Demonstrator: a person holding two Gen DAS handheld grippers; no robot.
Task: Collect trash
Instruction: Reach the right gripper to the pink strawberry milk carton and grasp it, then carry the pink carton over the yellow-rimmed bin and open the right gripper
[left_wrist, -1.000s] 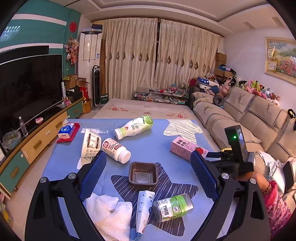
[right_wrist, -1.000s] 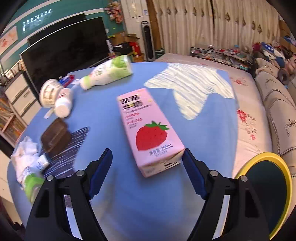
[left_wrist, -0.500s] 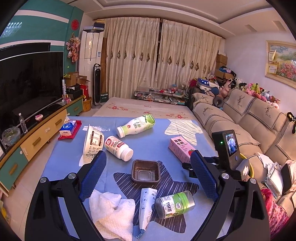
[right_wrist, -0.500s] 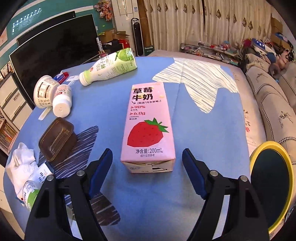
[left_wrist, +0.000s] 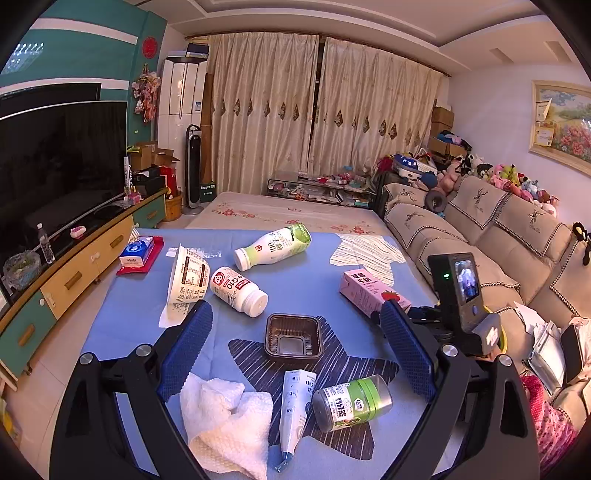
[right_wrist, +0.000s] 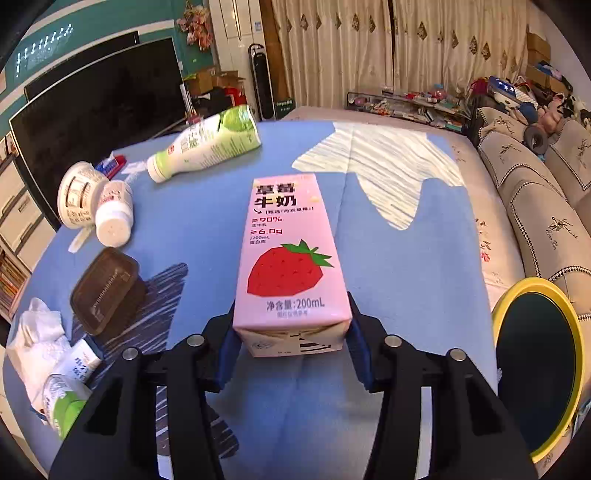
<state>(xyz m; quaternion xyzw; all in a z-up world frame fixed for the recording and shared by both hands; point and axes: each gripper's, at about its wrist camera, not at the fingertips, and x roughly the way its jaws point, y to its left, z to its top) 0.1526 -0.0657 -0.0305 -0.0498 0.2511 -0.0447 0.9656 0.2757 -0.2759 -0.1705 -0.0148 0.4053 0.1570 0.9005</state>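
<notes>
A pink strawberry milk carton (right_wrist: 291, 240) lies flat on the blue tablecloth (right_wrist: 399, 280). My right gripper (right_wrist: 291, 332) is closing on the carton's near end, and both blue pads touch its sides. In the left wrist view the same carton (left_wrist: 369, 291) lies at the table's right edge, with the right gripper (left_wrist: 417, 314) at it. My left gripper (left_wrist: 293, 310) hovers open over the near side of the table with nothing between its fingers. A brown plastic tray (left_wrist: 293, 336) sits just beyond them.
A green-white bottle (left_wrist: 273, 245), a white bottle (left_wrist: 238, 290), a paper cup (left_wrist: 188, 275), a tube (left_wrist: 295, 402), a green-lidded jar (left_wrist: 352, 402) and a white tissue (left_wrist: 221, 417) lie scattered. A yellow-rimmed bin (right_wrist: 535, 365) stands right of the table, beside the sofa (left_wrist: 480, 236).
The right gripper's fingers have closed in from wide apart onto the carton's sides, and the carton now lies straight between them. The left gripper has stayed put.
</notes>
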